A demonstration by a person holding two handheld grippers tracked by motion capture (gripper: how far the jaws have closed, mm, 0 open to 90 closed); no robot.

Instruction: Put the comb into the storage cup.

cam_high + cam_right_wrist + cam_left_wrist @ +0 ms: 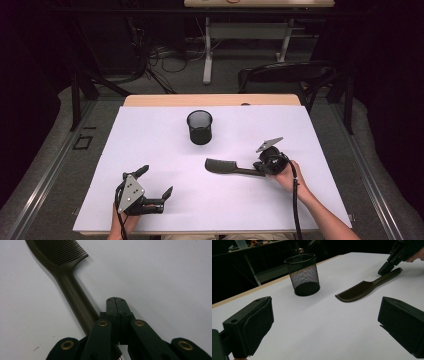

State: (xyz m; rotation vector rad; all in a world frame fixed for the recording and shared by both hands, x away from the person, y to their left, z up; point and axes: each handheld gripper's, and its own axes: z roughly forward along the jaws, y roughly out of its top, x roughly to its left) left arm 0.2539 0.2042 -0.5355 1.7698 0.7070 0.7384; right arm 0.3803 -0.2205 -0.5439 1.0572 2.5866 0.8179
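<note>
Just left of the closed, empty right claw (116, 305) lies the comb (65, 280), judged light and stiff; grip its handle.

In the right gripper view the comb (67, 277) runs off the top edge, so the far end of its teeth is cut away, and the near end of its handle is hidden under the right gripper (116, 305), whose linkage is cropped at the bottom. In the left gripper view the left gripper (324, 322) shows both jaws cut by the frame's edges. The cup (200, 127) seems empty in the high view, though its dark mesh hides the bottom.
</note>
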